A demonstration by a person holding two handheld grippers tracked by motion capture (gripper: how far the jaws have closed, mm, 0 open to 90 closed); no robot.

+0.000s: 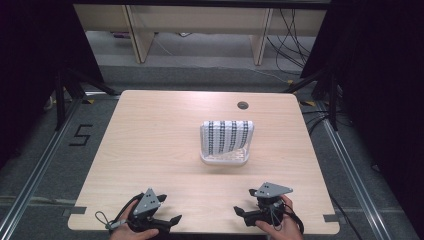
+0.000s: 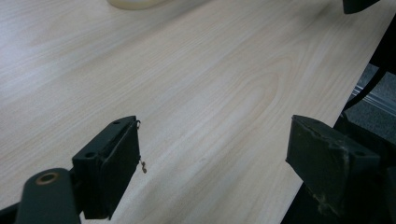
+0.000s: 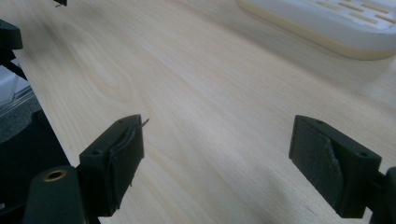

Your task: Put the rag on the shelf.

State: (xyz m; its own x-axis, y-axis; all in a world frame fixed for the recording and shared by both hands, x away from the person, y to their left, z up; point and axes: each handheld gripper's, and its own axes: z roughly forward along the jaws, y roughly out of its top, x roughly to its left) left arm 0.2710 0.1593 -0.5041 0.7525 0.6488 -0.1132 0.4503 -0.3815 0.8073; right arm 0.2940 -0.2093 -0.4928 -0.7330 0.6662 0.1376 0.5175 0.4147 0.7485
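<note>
A white slatted tray (image 1: 222, 159) stands near the middle of the wooden table (image 1: 150, 130), and a black-and-white patterned cloth (image 1: 227, 135) lies draped over it. My left gripper (image 1: 167, 225) rests at the table's front edge, left of centre. It is open, with its jaws pointing right and bare wood between them (image 2: 215, 140). My right gripper (image 1: 243, 216) sits at the front edge right of centre, open and pointing left (image 3: 217, 140). The tray's rim (image 3: 336, 28) lies beyond its jaws, and its pale edge (image 2: 133, 3) also shows at the top of the left gripper view.
A round cable hole (image 1: 243, 105) sits near the table's far edge. Grey floor surrounds the table, with a marked "5" (image 1: 80, 135) on the left, stand legs at both sides, and wooden furniture legs and loose cables (image 1: 290, 45) behind.
</note>
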